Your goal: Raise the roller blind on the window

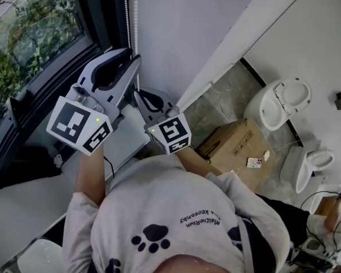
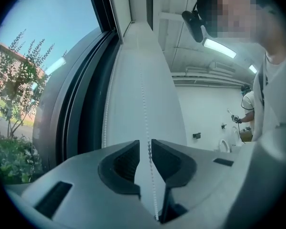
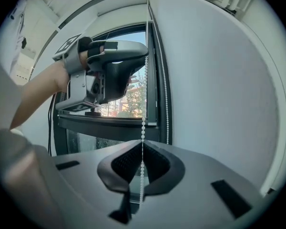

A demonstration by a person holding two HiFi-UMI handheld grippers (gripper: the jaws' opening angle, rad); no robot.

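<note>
A white bead chain (image 1: 136, 17) hangs in two strands down the wall beside the dark-framed window (image 1: 28, 44). My left gripper (image 1: 129, 61) is the higher one. In the left gripper view one chain strand (image 2: 143, 99) runs through the narrow gap of this gripper (image 2: 145, 146), and the pads stand apart without pressing it. My right gripper (image 1: 138, 97) sits lower, just under the left. Its jaws (image 3: 142, 148) are shut on the same strand (image 3: 143, 128), which rises taut to the left gripper (image 3: 133, 56) above. The second strand (image 3: 165, 99) hangs free beside the frame. No blind fabric is distinguishable.
A white window sill (image 1: 28, 203) runs below the glass. On the floor to the right stand a cardboard box (image 1: 234, 147) and two white toilets (image 1: 281, 102) (image 1: 311, 165). Another person (image 2: 250, 104) is far off in the room. A white wall (image 1: 182, 27) is directly ahead.
</note>
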